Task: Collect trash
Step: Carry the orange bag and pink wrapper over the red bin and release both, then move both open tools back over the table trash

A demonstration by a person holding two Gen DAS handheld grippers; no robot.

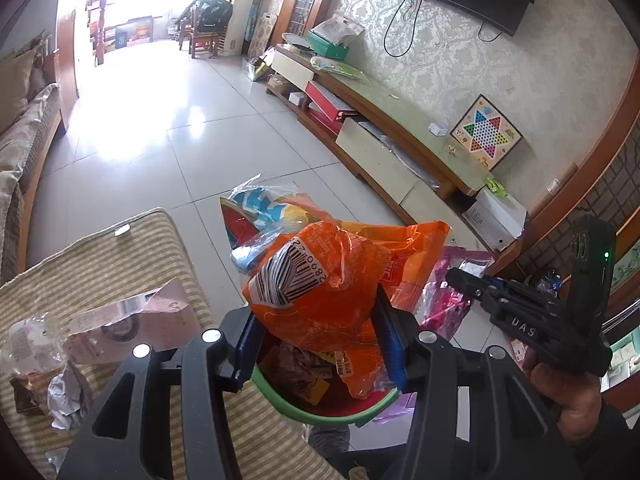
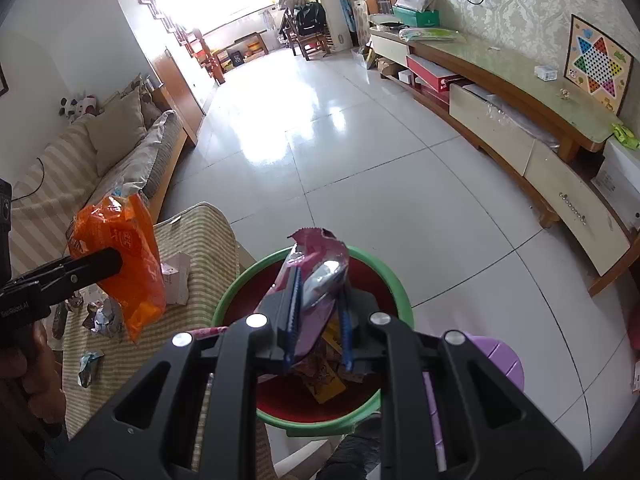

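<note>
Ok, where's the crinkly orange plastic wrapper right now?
The crinkly orange plastic wrapper is clamped in the left gripper, held over the green-rimmed red bin, beside the striped cushion.

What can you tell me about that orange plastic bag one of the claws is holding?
The crinkled orange plastic bag is thin, glossy packaging with white print and a black-and-white barcode label. It looks bulged yet light. The left gripper pinches it between blue-padded fingers, holding it by the green-rimmed red bin, partly over the striped cushion. Its lower end hangs free. Only the gripper visibly touches it.
</note>
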